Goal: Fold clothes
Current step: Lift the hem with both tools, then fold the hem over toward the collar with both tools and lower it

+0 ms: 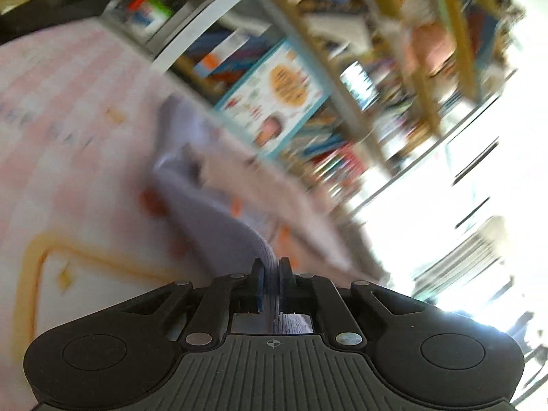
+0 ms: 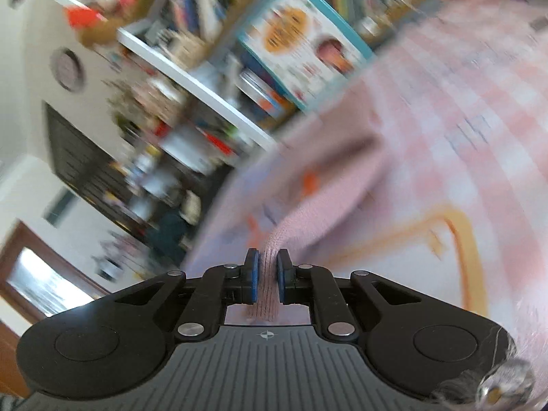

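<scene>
A pale pink-lilac knitted garment [image 1: 219, 212] hangs stretched between my two grippers above a pink checked bedspread [image 1: 58, 96]. My left gripper [image 1: 272, 274] is shut on one ribbed edge of the garment. My right gripper [image 2: 267, 274] is shut on another edge of the same garment [image 2: 308, 212], which runs away from the fingers toward the bedspread [image 2: 479, 102]. Both views are tilted and blurred by motion. The garment carries small orange marks.
A crowded bookshelf [image 1: 342, 68] with a blue-framed picture book [image 1: 274, 96] stands just beyond the bed; it also shows in the right wrist view [image 2: 301, 41]. A bright window [image 1: 479, 171] lies to the right. An orange line pattern [image 2: 462, 239] marks the bedspread.
</scene>
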{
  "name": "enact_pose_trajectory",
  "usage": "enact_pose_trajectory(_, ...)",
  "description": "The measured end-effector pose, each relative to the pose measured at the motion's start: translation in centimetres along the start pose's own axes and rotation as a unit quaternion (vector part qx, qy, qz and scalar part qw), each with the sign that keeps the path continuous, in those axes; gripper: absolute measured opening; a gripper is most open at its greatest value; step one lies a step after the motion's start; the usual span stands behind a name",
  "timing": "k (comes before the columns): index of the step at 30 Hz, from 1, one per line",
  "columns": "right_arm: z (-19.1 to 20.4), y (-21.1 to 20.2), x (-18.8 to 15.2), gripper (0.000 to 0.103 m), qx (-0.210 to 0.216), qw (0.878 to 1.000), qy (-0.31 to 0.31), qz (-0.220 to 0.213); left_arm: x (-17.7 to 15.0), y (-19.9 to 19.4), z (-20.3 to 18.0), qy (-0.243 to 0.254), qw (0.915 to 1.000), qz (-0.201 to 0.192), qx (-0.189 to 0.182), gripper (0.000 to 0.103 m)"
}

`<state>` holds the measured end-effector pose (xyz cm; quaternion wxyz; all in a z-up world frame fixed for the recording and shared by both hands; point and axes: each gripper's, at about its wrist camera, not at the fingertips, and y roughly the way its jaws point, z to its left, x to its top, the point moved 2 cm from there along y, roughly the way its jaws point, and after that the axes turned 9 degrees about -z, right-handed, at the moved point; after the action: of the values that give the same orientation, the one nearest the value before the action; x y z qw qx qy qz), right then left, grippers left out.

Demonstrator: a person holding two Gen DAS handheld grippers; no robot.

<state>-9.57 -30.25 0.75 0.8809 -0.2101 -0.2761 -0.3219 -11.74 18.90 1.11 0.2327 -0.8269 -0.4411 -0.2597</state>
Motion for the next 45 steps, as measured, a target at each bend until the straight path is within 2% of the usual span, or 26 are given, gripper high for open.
enact_pose_trajectory(3,0.8,1.2,3.0,0.010,0.021,0.999,-0.004,-0.033,2.4,1.2,-0.8,0.003,0.9989,-0.040,-0.025,0.006)
enact_pose_trajectory(6,1.7,2.4,6.0,0.010,0.042,0.997,-0.008,-0.065,4.8,2.7,-0.9,0.009,0.9966,-0.079,-0.018,0.006)
enact_pose_trajectory(8,1.9,3.4,8.0,0.010,0.051,0.995,-0.005,-0.082,6.4,4.1,-0.7,0.003,0.9957,-0.091,-0.012,0.006)
enact_pose_trajectory(12,1.4,6.5,11.2,0.010,0.041,0.995,0.009,-0.094,9.3,6.9,-0.5,-0.001,0.9946,-0.104,-0.003,0.006)
enact_pose_trajectory(16,0.4,9.7,13.5,0.010,0.030,0.995,0.019,-0.098,11.1,9.7,0.6,0.001,0.9948,-0.101,0.016,0.007)
enact_pose_trajectory(21,-1.8,13.3,15.4,0.010,0.010,0.996,0.031,-0.081,12.3,12.4,2.9,-0.003,0.9955,-0.083,0.046,0.007)
enact_pose_trajectory(33,-7.8,19.9,15.7,0.010,-0.045,0.996,0.065,-0.038,12.7,17.7,8.6,-0.035,0.9942,-0.037,0.094,0.007)
enact_pose_trajectory(36,-9.3,21.0,15.2,0.013,-0.069,0.994,0.073,-0.031,12.4,18.5,10.1,-0.052,0.9934,-0.023,0.099,0.016)
enact_pose_trajectory(37,-9.8,21.3,15.0,0.017,-0.080,0.994,0.073,-0.030,12.3,18.6,10.6,-0.058,0.9929,-0.019,0.102,0.026)
enact_pose_trajectory(38,-10.1,21.5,14.9,0.025,-0.090,0.993,0.073,-0.033,12.2,18.7,11.0,-0.064,0.9924,-0.016,0.104,0.045)
enact_pose_trajectory(39,-10.4,21.6,14.9,0.030,-0.100,0.992,0.071,-0.036,12.3,18.6,11.4,-0.069,0.9918,-0.017,0.107,0.054)
enact_pose_trajectory(40,-10.7,21.6,14.9,0.036,-0.107,0.991,0.070,-0.040,12.4,18.4,11.5,-0.071,0.9919,-0.022,0.102,0.057)
enact_pose_trajectory(42,-10.8,21.5,15.0,0.036,-0.117,0.991,0.055,-0.043,12.9,17.7,11.2,-0.057,0.9924,-0.038,0.102,0.060)
enact_pose_trajectory(43,-10.8,21.5,15.1,0.036,-0.122,0.990,0.046,-0.045,13.1,17.3,10.8,-0.040,0.9924,-0.047,0.106,0.060)
enact_pose_trajectory(45,-9.7,21.9,14.8,0.038,-0.141,0.989,-0.012,-0.034,13.4,16.9,9.5,0.026,0.9903,-0.056,0.124,0.060)
